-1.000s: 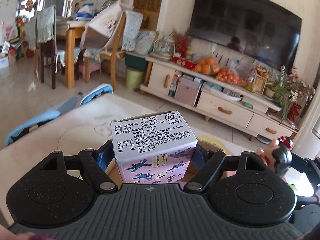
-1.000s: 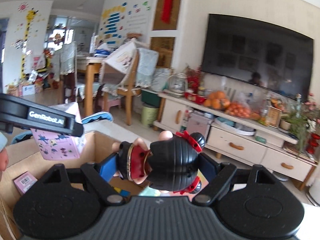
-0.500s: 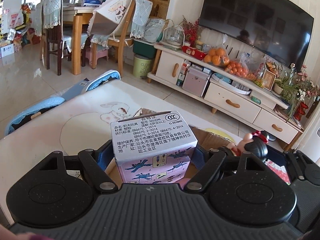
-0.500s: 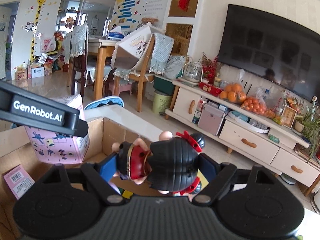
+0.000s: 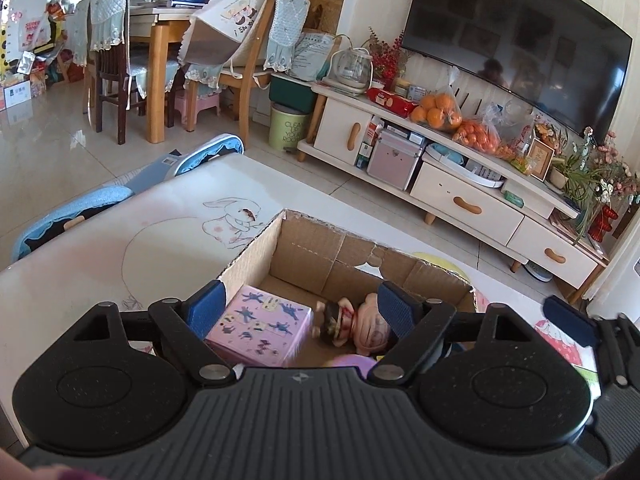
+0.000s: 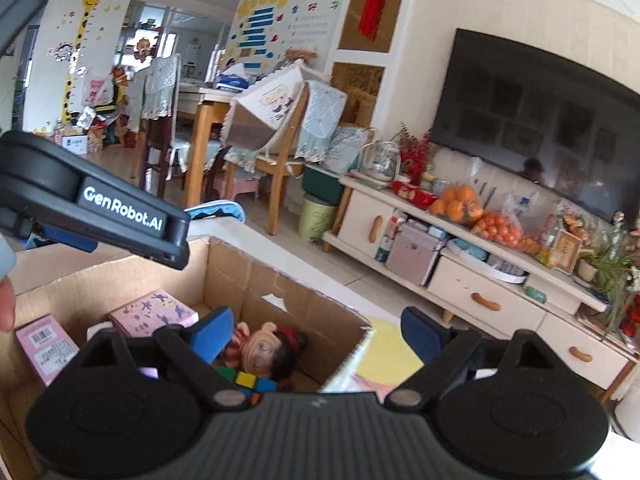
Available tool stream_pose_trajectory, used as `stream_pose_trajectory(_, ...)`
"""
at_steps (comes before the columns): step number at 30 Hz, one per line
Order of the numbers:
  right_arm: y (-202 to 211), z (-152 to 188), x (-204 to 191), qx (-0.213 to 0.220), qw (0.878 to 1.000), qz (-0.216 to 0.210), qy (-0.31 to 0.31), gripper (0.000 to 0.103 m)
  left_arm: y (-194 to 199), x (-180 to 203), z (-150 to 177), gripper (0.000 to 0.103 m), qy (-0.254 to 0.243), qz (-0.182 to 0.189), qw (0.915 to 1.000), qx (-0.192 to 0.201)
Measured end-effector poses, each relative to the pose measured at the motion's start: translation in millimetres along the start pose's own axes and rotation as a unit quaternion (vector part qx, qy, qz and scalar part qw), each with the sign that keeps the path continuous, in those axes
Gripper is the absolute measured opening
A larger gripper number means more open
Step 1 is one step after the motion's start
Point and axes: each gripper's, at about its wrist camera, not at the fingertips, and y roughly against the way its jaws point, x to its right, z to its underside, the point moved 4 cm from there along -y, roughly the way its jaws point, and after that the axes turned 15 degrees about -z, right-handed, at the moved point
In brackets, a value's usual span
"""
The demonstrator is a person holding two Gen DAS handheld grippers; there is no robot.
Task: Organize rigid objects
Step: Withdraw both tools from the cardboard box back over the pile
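Observation:
A cardboard box (image 5: 320, 248) stands on the white table. Inside it lie a pink toy carton (image 5: 260, 330) and a doll (image 5: 352, 326) with black hair and a red bow. My left gripper (image 5: 302, 308) is open and empty above the box. My right gripper (image 6: 316, 330) is open and empty over the box's right end. In the right wrist view the box (image 6: 280, 292) holds the pink carton (image 6: 154, 314), the doll (image 6: 266, 350), a second pink carton (image 6: 46, 346) and a colour cube (image 6: 246, 380). The left gripper's body (image 6: 92, 204) hangs at upper left.
The white table (image 5: 120, 248) has a rabbit drawing left of the box. Blue chair backs (image 5: 208, 152) stand past the table's far edge. A TV cabinet (image 5: 460, 184) with oranges runs along the right wall. A yellow sheet (image 6: 386, 348) lies right of the box.
Both grippers have opened. The pink carton left my left gripper and the doll left my right gripper; both now lie in the box. Both grippers are higher above it.

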Motion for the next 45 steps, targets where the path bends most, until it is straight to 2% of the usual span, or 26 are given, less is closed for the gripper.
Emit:
stream_pose_trajectory(13, 49, 20, 3, 0.035, 0.997, 0.048, -0.041, 0.095, 6, 8, 7, 0.103, -0.017, 0.017, 0.9997, 0.001)
stream_pose_trajectory(18, 64, 35, 2, 0.037, 0.996, 0.062, -0.059, 0.102, 10, 12, 10, 0.103, -0.026, 0.031, 0.9992, 0.001)
stream_pose_trajectory(28, 86, 67, -2, 0.024, 0.993, 0.076, -0.091, 0.102, 17, 16, 17, 0.103, -0.044, 0.073, 0.9964, 0.005)
stream_pose_trajectory(45, 107, 116, 26, 0.007, 0.984, 0.119, -0.132, 0.102, 20, 34, 30, 0.103, -0.104, 0.106, 0.9886, 0.021)
